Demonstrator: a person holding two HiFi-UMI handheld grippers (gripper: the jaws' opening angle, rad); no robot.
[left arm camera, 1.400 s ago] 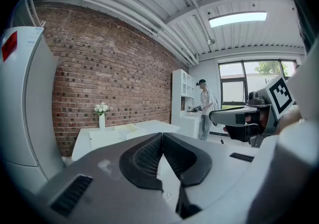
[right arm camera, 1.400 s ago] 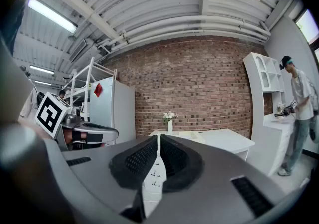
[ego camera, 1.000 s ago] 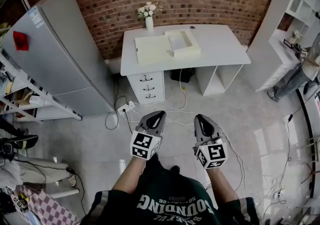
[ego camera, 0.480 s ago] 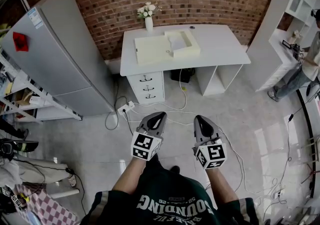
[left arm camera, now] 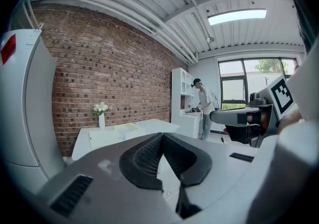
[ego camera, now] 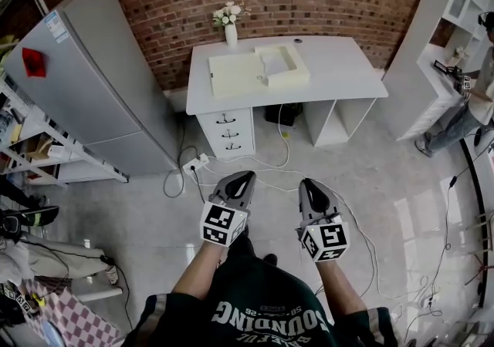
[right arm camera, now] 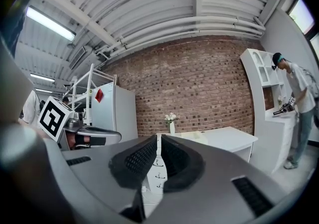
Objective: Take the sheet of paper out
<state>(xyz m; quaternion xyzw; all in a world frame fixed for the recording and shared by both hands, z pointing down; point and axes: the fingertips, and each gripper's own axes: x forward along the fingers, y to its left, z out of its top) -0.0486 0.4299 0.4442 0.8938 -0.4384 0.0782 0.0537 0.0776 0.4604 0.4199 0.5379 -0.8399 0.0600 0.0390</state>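
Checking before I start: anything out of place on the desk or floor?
Nothing spilled or damaged. The cream box on the desk sits open; loose cables and a power strip lie on the floor.

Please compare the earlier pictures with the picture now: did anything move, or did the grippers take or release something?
Almost nothing changed. Only the person by the white shelf at the right shifted slightly. The left gripper and the right gripper stay in the same place before the body, jaws shut and empty, far from the desk. The open box on the desk lies as before.
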